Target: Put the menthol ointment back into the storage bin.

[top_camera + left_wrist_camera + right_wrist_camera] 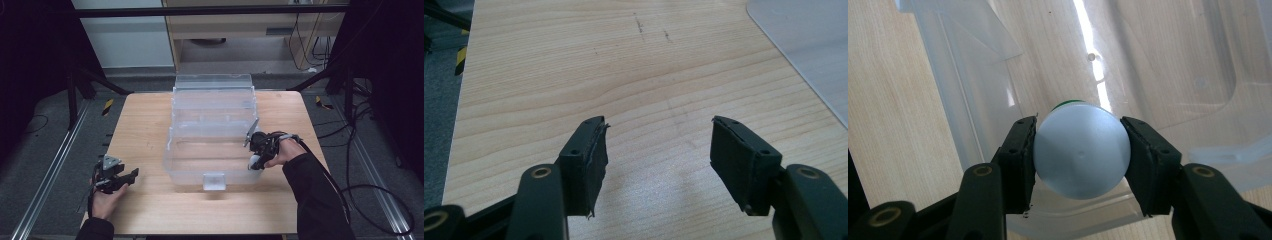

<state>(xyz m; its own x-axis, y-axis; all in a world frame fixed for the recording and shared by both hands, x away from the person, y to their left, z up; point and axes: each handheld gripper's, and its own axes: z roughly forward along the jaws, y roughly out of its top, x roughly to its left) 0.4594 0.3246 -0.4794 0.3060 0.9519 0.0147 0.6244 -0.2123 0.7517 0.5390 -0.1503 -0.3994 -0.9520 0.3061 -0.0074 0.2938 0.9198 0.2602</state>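
Round white object (pixel 1081 157) seen end-on; body hidden, only green sliver visible behind; identity unclear.

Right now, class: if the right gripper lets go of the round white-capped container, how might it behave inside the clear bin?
The container looks round and smooth, so it would probably roll. The pads touch only its curved sides, so it may slip. The clear bin walls should likely stop it.

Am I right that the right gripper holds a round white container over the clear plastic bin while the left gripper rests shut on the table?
Not quite. The left gripper is open: the left gripper view shows its jaws wide apart with bare table between them. The rest stands: the right gripper clamps the round white container over the clear plastic bin.
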